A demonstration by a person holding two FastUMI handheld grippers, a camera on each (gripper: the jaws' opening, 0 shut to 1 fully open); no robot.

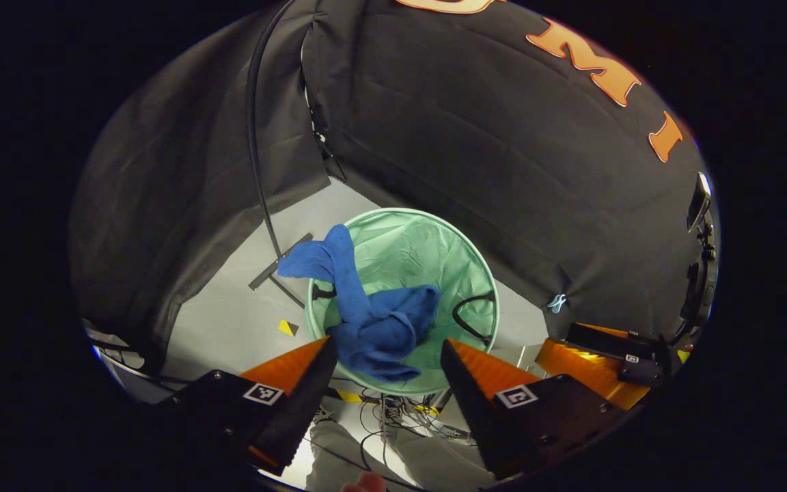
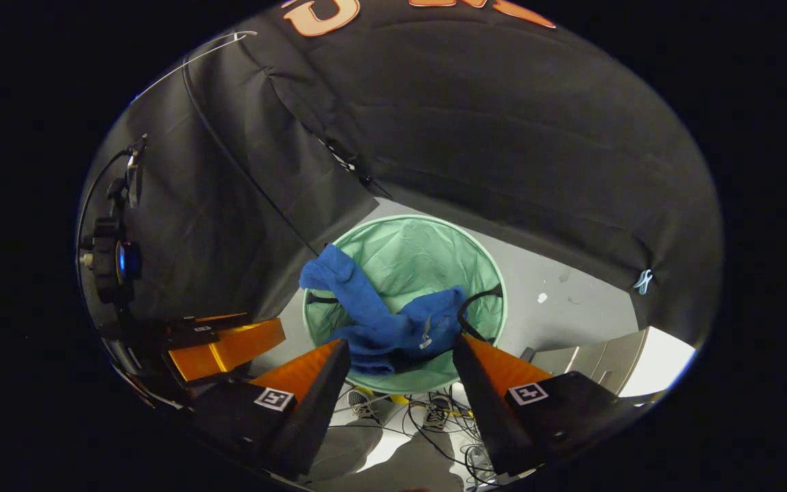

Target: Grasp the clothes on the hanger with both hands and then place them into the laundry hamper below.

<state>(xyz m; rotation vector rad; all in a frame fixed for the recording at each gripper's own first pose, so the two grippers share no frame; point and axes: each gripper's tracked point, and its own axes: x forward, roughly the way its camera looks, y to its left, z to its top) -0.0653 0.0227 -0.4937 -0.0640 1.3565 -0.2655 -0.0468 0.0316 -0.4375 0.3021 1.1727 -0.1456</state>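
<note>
Your left hand-held gripper (image 1: 387, 355): fingers spread wide, nothing between them; you hold it above the hamper, looking down into it.
Your right hand-held gripper (image 2: 400, 355): also spread wide and holding nothing, likewise poised above the hamper; from the left gripper view you can see its orange body off to the right (image 1: 598, 362).
Your legs and shoes (image 2: 366, 406): visible below the fingers in the right gripper view, standing just beside the hamper among loose cables on the floor.
Blue garment (image 1: 373, 321): lying in the hamper, bunched against the near wall; one end is draped up and over the rim on the left side and hangs outside.
Laundry hamper (image 1: 434, 239): round, pale green, open-topped, standing on the floor; a black handle loop (image 1: 468, 314) shows on its right inner wall.
Floor (image 1: 229, 314): light grey, with a small yellow marker near the hamper.
Stand (image 1: 257, 150): a thin black pole rising from a flat foot on the floor, just left of the hamper.
</note>
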